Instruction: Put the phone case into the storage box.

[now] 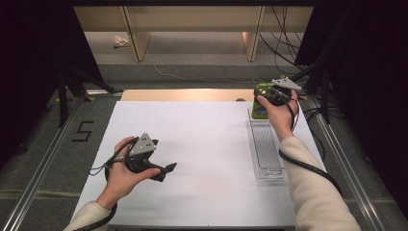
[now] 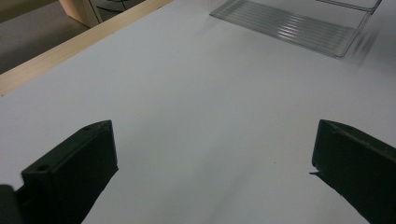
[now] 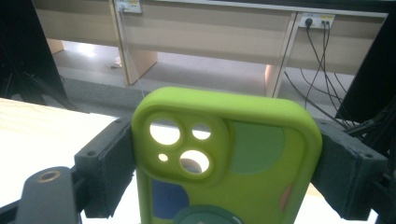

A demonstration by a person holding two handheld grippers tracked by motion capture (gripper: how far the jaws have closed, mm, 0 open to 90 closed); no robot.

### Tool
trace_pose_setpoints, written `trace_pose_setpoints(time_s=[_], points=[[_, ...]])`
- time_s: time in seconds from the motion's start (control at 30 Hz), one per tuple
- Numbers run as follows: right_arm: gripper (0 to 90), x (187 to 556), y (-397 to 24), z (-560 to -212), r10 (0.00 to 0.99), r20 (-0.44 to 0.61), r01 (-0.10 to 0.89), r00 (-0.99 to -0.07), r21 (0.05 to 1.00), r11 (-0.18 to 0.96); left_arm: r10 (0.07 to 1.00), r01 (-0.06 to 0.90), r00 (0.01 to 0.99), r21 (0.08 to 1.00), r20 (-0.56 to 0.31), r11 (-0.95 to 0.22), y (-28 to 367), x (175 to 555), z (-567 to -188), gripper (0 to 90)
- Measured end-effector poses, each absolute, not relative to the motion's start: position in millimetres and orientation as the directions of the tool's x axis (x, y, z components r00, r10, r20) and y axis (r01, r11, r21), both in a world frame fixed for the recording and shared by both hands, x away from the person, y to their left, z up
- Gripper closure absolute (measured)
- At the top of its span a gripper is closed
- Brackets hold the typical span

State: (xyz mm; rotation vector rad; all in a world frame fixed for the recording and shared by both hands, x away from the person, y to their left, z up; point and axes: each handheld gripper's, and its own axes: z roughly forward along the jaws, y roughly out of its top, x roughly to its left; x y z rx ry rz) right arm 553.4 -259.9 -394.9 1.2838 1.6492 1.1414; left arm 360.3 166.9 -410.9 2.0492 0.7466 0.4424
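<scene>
A lime-green phone case (image 3: 224, 154) with camera holes and coloured patches stands upright between the jaws of my right gripper (image 3: 224, 168), which is shut on its two long sides. In the high view the phone case (image 1: 262, 101) is held at the far end of a clear plastic tray (image 1: 265, 163) on the right of the white table, with the right gripper (image 1: 269, 96) above it. My left gripper (image 1: 168, 169) hovers low over the left part of the table, its jaws wide apart over bare white surface (image 2: 210, 140) with nothing between them.
The clear ribbed tray (image 2: 299, 28) lies ahead of the left gripper. A wooden strip (image 1: 183, 95) borders the table's far edge. Black stands and cables (image 1: 317, 82) crowd the far right; shelving stands beyond the table.
</scene>
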Motion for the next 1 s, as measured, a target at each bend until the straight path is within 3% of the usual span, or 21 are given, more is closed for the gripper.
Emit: trace_pose_setpoints(time_s=[1.0], points=[[16.8,558.0,-254.7,-404.9,0.97,-0.052,0.337,-0.237,0.932,0.132,0.656,0.341,0.755,0.839,0.026,-0.425,167.0,360.3,-411.0,0.0]])
